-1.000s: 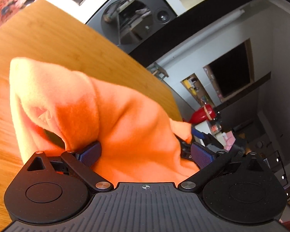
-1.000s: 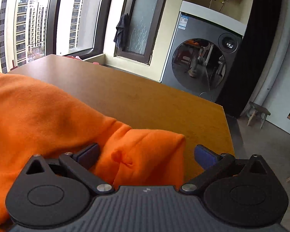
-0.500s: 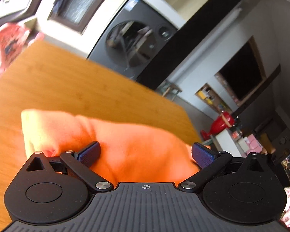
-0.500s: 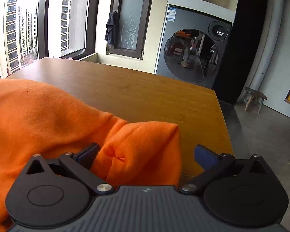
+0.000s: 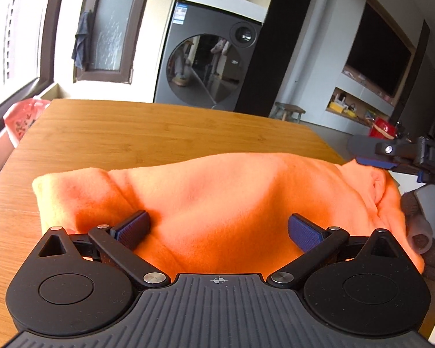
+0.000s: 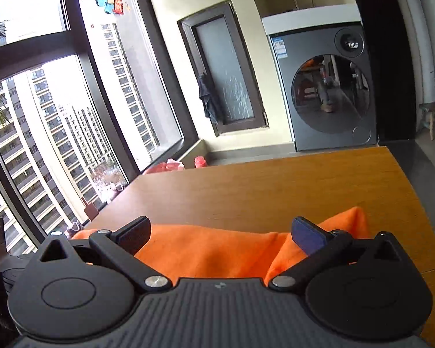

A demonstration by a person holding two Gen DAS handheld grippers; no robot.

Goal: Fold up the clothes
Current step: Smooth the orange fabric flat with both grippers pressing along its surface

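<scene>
An orange fleece garment [image 5: 217, 197] lies folded in a low heap on the wooden table [image 5: 130, 133]. My left gripper [image 5: 217, 229] is open, its blue pads spread wide just above the cloth's near edge. My right gripper [image 6: 220, 232] is open too, raised over the garment [image 6: 211, 249], and holds nothing. The right gripper also shows at the right edge of the left wrist view [image 5: 397, 156], above the garment's right end.
A grey washing machine [image 5: 206, 66] stands beyond the table's far edge. A red plastic bag [image 5: 23, 116] lies by the window at left. A small stool [image 5: 288, 110] stands on the floor at right. Large windows [image 6: 58, 116] run along the left side.
Both grippers have let go of the orange garment and pulled up and back. The cloth, held up before, now lies flat on the table. Both cameras tilted up.
</scene>
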